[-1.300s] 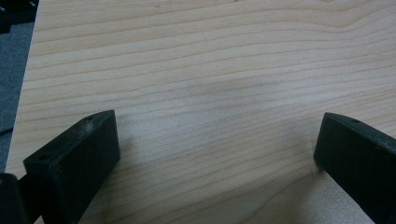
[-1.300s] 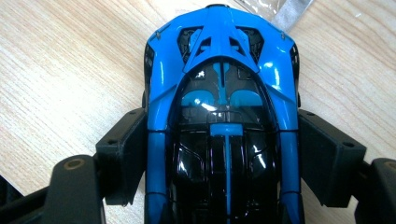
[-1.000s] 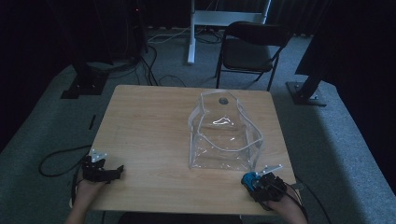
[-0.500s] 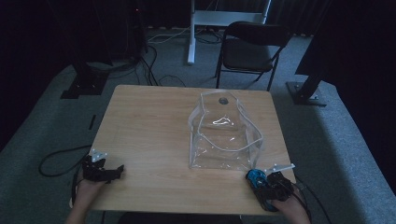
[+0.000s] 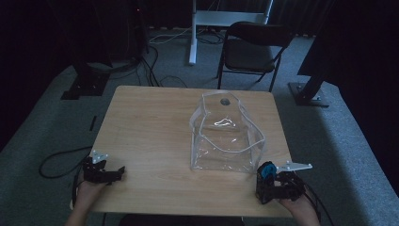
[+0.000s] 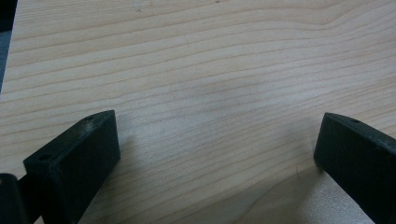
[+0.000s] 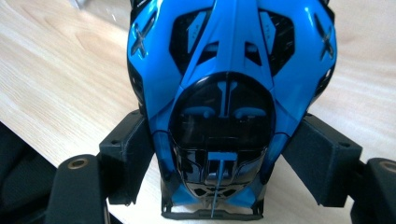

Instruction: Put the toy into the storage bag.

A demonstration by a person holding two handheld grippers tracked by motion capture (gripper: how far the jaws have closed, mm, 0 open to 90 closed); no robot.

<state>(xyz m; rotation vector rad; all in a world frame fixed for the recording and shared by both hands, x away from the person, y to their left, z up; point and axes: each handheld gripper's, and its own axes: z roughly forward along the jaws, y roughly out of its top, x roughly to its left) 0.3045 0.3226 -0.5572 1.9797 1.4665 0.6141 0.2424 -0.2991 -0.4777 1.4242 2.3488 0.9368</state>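
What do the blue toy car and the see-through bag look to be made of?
Blue toy car: likely hard moulded plastic, glossy; it shows sharp highlights, crisp panel edges and black inset parts. It sits between the right tool's black pads.
See-through bag: apparently soft clear vinyl or similar film; the table shows through it, with bright glints and creases, and it stands with its top open.

Your blue toy car point(image 7: 224, 107) is cut off at the right gripper view's top edge, its wheels hidden. Inside the clear bag point(image 5: 225, 136), the dark round spot at the far wall is too small to identify.
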